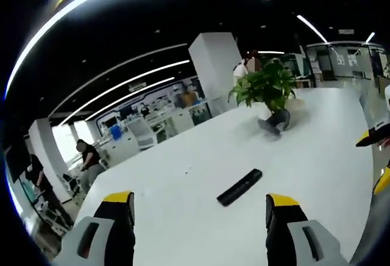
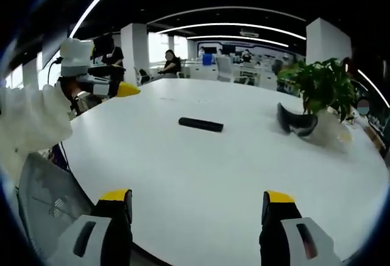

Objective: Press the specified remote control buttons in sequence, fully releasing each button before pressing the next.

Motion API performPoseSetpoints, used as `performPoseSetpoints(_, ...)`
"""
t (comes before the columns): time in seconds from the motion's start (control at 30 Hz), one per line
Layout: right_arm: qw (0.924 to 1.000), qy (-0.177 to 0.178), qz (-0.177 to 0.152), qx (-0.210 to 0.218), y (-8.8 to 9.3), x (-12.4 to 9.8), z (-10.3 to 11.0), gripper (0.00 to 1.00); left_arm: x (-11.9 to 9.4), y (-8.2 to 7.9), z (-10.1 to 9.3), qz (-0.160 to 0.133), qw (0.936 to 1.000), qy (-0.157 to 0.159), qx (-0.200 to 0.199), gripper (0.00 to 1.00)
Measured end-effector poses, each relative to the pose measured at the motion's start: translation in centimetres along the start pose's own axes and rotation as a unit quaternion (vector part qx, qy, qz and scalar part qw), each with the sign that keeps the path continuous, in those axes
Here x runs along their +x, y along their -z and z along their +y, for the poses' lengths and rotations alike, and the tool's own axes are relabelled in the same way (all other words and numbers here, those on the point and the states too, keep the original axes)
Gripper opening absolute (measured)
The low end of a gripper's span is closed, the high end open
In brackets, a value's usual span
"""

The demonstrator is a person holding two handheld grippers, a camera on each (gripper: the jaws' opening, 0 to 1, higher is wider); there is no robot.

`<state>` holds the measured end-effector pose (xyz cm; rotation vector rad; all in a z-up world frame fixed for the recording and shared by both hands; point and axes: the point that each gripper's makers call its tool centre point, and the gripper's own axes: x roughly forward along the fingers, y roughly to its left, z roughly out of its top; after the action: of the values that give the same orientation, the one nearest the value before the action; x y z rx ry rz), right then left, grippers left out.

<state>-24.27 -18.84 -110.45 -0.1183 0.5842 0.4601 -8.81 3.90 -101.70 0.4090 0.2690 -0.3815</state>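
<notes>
Plant (image 2: 323, 86) — beyond remote (image 2: 200, 124)

Buttons on the remote (image 1: 239, 186) are too small to resolve. Right gripper (image 1: 379, 156) is cut off at the right frame edge (yellow tips only). Plant pot (image 2: 332, 133) appears blurred.

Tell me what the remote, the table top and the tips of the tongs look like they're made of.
Remote: probably black plastic, matt, since it shows no shine.
Table top: a smooth white surface, perhaps laminate; soft reflections suggest a slight sheen.
Tips of the right tongs: yellow caps, likely rubber or plastic; the look leaves it open.
</notes>
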Motion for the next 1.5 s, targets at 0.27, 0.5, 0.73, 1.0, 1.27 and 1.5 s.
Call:
performPoseSetpoints(0.27, 1.0, -0.003, 0.006, -0.001, 0.2, 0.1, 0.2, 0.86, 3.0, 1.2, -1.1, 0.035, 0.998, 0.038, 0.038, 0.92)
performPoseSetpoints(0.5, 1.0, 0.001, 0.007, 0.002, 0.3, 0.1, -0.1, 0.85, 5.7, 1.8, -1.9, 0.056, 0.9943, 0.071, 0.057, 0.9)
performPoseSetpoints(0.73, 0.9999, 0.007, 0.011, 0.005, 0.4, 0.1, -0.3, 0.84, 8.3, 2.3, -3.0, 0.084, 0.9859, 0.123, 0.076, 0.85)
performPoseSetpoints(1.0, 0.9998, 0.011, 0.016, 0.003, 0.5, 0.3, -0.4, 0.84, 11.3, 3.4, -4.2, 0.114, 0.9732, 0.174, 0.097, 0.81)
performPoseSetpoints(1.27, 0.9996, 0.013, 0.023, 0.001, 0.6, 0.5, -0.5, 0.83, 14.0, 4.8, -4.4, 0.14, 0.9587, 0.201, 0.144, 0.77)
performPoseSetpoints(1.5, 0.9995, 0.013, 0.028, -0.001, 0.8, 0.6, -0.5, 0.83, 15.3, 6.2, -5.0, 0.167, 0.9425, 0.226, 0.181, 0.7)
